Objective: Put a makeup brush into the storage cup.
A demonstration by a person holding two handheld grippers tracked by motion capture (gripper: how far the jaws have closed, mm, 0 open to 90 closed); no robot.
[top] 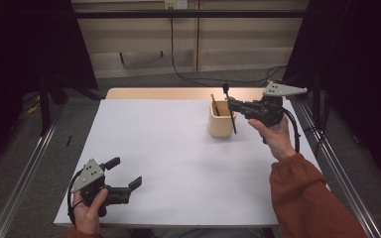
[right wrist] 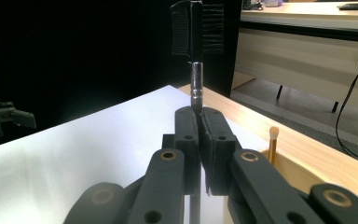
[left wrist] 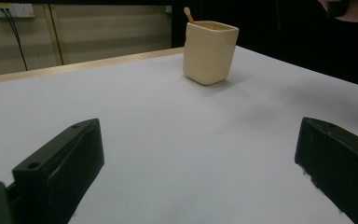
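From the high view, the right gripper (top: 231, 103) sat at the far right of the white table (top: 168, 163), just above the cream cup (top: 222, 120). Its jaws were clamped on a thin black brush (top: 231, 110), which stood nearly upright, its top poking above the jaws and its lower end hanging down beside the cup's right rim. A wooden stick (top: 214, 105) leaned inside the cup. The hand (top: 274, 135) behind the gripper wore a rust-coloured sleeve (top: 307, 198). Down at the near left corner, the left gripper (top: 127, 175) rested low over the table, jaws spread wide with nothing between them, well apart from the cup.

In the left gripper view, the two black jaws stood far apart at the bottom corners, bare white table between them. The cup (left wrist: 209, 51) stood ahead on the table, upright, the stick's rounded tip (left wrist: 188, 13) peeping over its rim.

And the right gripper view gave the close look: the jaws were pressed together on the brush's shaft, and the brush (right wrist: 196, 70) rose straight up out of them, a silver collar just above the pads and a comb-and-bristle head at the top. To the right and below, the stick (right wrist: 273, 142) and a bit of the cup's rim (right wrist: 303, 175) showed beside the jaws. Far off at the left edge, the left gripper (right wrist: 4, 119) showed against the dark.
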